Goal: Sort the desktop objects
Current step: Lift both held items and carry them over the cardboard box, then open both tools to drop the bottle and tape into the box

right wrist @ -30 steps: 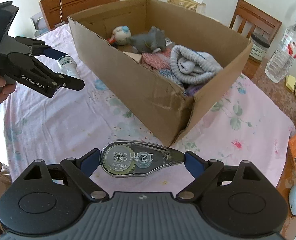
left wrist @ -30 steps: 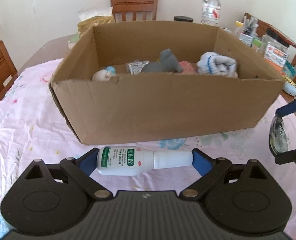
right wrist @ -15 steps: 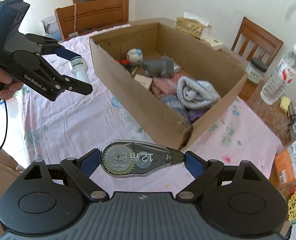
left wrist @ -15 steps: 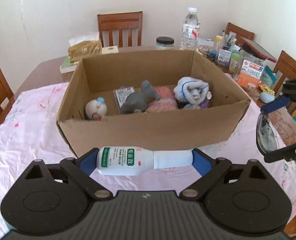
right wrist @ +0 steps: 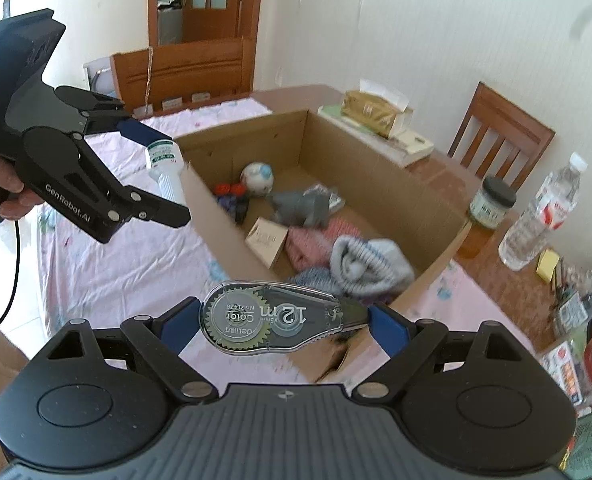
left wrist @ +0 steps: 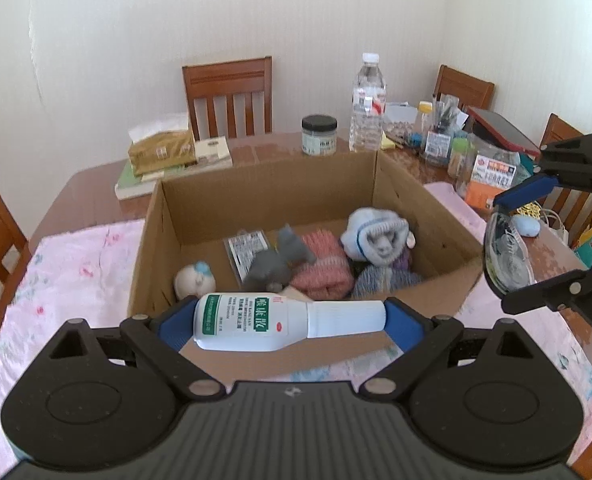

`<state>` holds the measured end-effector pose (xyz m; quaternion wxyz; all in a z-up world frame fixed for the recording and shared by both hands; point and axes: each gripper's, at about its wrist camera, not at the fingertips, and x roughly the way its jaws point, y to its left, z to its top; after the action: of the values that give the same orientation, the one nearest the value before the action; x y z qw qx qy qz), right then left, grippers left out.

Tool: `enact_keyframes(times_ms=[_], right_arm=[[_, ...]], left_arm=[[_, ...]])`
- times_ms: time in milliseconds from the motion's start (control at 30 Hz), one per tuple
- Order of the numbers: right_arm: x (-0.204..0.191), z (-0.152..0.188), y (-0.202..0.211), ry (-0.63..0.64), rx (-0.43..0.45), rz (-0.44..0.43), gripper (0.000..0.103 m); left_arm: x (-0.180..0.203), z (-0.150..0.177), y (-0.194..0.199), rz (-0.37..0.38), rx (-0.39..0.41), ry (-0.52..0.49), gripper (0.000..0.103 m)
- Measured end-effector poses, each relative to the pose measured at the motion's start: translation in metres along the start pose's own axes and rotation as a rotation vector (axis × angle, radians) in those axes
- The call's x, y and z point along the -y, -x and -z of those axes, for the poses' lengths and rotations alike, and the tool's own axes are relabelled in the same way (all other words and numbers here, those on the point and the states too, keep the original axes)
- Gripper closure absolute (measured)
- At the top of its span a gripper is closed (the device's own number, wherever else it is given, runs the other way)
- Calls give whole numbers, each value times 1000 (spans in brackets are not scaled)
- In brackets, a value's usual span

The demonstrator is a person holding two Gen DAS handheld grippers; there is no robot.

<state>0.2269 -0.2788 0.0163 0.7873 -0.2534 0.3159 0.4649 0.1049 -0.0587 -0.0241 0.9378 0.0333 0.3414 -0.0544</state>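
My left gripper is shut on a white bottle with a green label, held crosswise above the near wall of the open cardboard box. My right gripper is shut on a clear correction tape dispenser, held lengthwise over the box's near corner. In the right wrist view, the left gripper with the white bottle hangs by the box's left side. In the left wrist view, the right gripper with the dispenser shows at right.
The box holds a grey plush toy, rolled socks, a pink cloth and a small ball. Behind it stand a water bottle, a jar, a tissue pack and desk clutter. Wooden chairs ring the table.
Both grippers have risen with their objects still held. The box's inside and the table behind it now show from higher up.
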Motion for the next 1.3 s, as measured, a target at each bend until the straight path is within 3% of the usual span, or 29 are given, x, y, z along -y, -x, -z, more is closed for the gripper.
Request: enact_keyframes(times_ms=[500,767,867,1300], right_arm=[[20,-38,-29,-5,49,17,10],[25,-48,-44,-26,50,26,10],[27,-49,-45,-52,64,36,0],[24,-46,-47,-135,16,67,0]], left_arm=[[-15,-38,-29,-18,43,-9,7],[-23,-44,-40,-27,25,1,6],[-26,-45,-43,-30,7,19,3],[-27,-42,-40,-68,-22,45,1]])
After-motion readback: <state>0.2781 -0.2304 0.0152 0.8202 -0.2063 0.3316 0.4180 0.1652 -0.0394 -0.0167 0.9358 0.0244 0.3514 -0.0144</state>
